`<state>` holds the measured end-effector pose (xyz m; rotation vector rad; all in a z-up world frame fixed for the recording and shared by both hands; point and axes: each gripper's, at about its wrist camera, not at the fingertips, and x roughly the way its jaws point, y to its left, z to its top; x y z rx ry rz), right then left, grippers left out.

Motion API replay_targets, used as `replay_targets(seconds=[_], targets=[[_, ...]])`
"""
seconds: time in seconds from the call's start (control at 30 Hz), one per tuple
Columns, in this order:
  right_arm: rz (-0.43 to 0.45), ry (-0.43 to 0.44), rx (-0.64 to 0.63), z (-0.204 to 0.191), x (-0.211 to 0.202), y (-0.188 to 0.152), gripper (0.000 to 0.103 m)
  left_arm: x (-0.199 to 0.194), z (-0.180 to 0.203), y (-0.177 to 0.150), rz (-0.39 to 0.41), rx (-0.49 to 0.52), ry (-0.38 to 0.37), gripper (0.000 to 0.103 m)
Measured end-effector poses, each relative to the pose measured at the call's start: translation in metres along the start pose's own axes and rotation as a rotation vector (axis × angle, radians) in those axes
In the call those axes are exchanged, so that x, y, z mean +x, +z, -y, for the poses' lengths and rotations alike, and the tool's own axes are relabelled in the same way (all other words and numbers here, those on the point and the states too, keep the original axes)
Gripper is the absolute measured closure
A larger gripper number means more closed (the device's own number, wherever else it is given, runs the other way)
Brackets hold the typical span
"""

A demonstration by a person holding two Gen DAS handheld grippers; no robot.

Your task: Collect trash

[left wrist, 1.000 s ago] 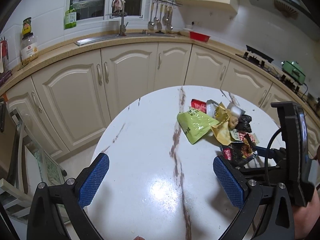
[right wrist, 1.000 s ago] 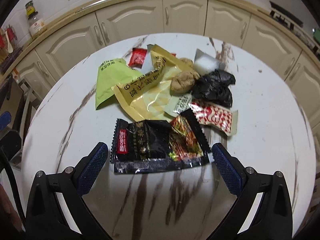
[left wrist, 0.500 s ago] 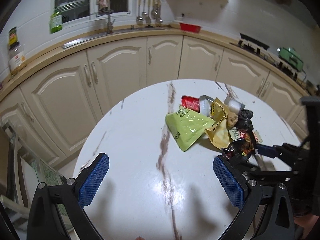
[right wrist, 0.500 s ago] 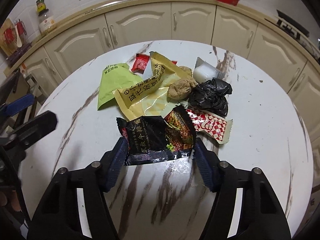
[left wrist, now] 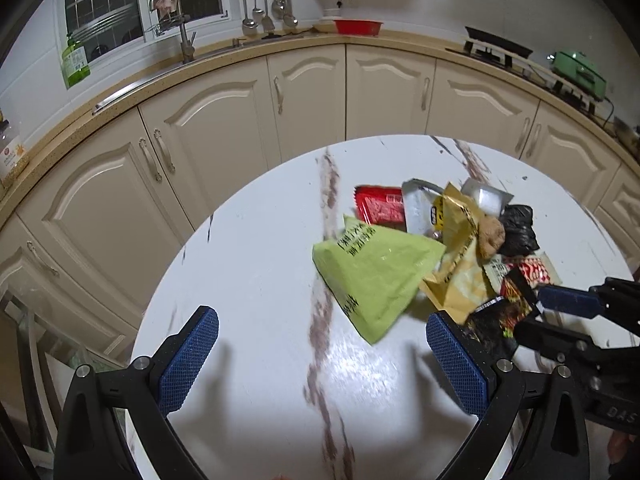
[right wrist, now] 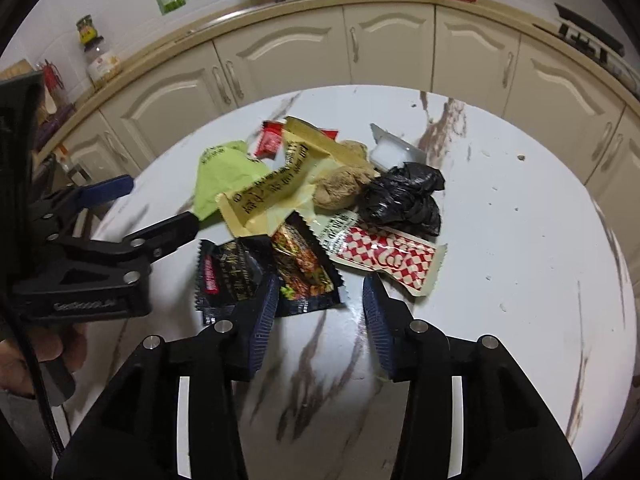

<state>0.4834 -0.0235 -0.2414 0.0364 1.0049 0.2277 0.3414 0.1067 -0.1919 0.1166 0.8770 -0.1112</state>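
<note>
A heap of wrappers lies on the round white marble table (right wrist: 500, 220). In it are a green bag (left wrist: 372, 272), a yellow wrapper (right wrist: 272, 192), a black snack wrapper (right wrist: 248, 272), a red-and-white checked wrapper (right wrist: 388, 256), a crumpled black plastic bag (right wrist: 404, 196), a brown lump (right wrist: 340, 184) and a red packet (left wrist: 378, 208). My right gripper (right wrist: 322, 284) is closing at the near edge of the black wrapper; its left finger pushes into the crumpled foil, and the right pad stands clear. My left gripper (left wrist: 322, 318) is open just short of the green bag's tip, and it holds nothing.
Cream cabinets (left wrist: 312, 92) curve behind the table under a counter with a sink tap (left wrist: 184, 36) and a red bowl (left wrist: 358, 26). A clear packet (right wrist: 390, 154) lies at the heap's far side. A hand (right wrist: 44, 352) holds the left gripper at the table's left edge.
The right jaws have narrowed from wide open around the black wrapper, which has crumpled and slid left. The left gripper has moved towards the heap, so the green bag now lies just ahead.
</note>
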Motion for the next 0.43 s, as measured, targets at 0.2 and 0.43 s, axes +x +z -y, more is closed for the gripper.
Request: replay_targets(seconds=[0.2,0.43], targets=[[-0.015,0.045,-0.005,-0.002,0.016,0.010,0.062,0.030,0.007,0.013,-0.027,0.071,-0.006,0.001],[-0.027,0.067,-0.064,-0.010,0.025,0.018,0.094,0.057,-0.004,0.028,-0.050,0.069,-0.050,0.007]])
